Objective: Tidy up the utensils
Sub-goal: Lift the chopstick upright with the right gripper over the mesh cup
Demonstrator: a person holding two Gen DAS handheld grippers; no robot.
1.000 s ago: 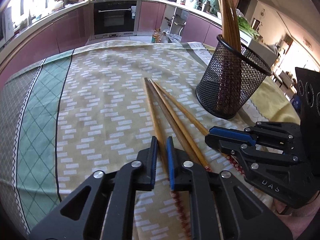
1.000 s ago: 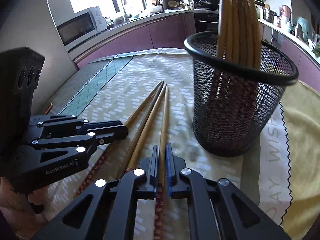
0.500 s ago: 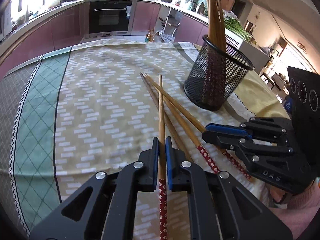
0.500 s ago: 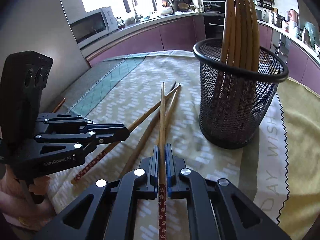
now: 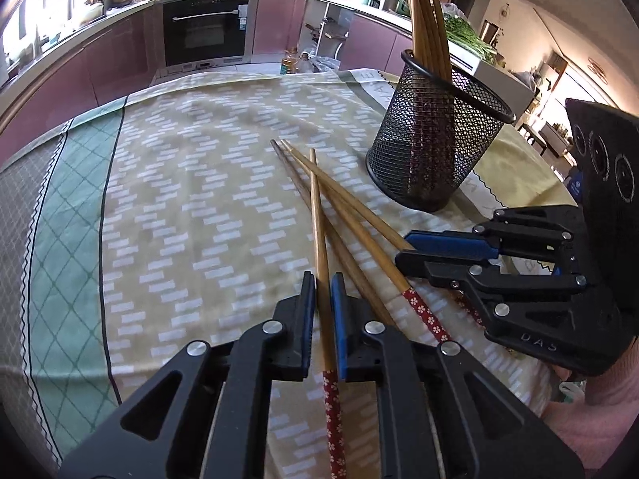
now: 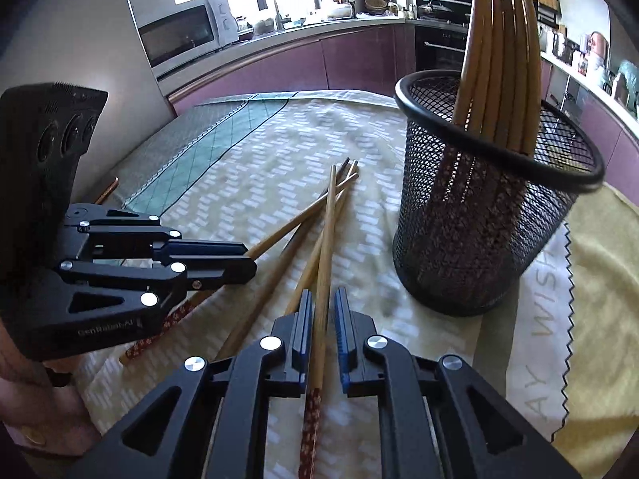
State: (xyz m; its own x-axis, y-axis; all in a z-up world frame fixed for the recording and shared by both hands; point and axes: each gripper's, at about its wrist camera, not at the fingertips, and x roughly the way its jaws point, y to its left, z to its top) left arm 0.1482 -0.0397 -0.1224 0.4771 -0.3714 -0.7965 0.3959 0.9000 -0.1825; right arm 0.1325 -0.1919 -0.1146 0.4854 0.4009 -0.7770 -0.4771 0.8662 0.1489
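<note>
Wooden chopsticks are all over this counter (image 5: 519, 183). It is covered by a yellow and green cloth (image 5: 179, 199) with little white marks.

The left gripper (image 5: 321, 291) has a chopstick (image 5: 319, 231) between its fingers. These fingers are just starting to open, but the blue pads sit tight on both sides of the stick. The red flowered end of the stick pokes back toward the camera. Its thin tip points away across the cloth and crosses over the other sticks.

The right gripper (image 6: 322, 307) has a second chopstick (image 6: 326, 239) between its fingers. These fingers are opening too, and a small gap shows on each side of the stick, so the pads do not squeeze it. Its red end also points back at the camera.

More loose chopsticks (image 5: 381, 263) lie crossed on the cloth, between the two grippers. Their red ends are near the grippers and their tips sit close together farther off.

A black wire cup (image 5: 431, 151) stands upright on the cloth, just beyond the loose sticks and nearer the right gripper. A bunch of chopsticks (image 5: 427, 20) stands inside it, tips up.

The two grippers are side by side, close to each other.
</note>
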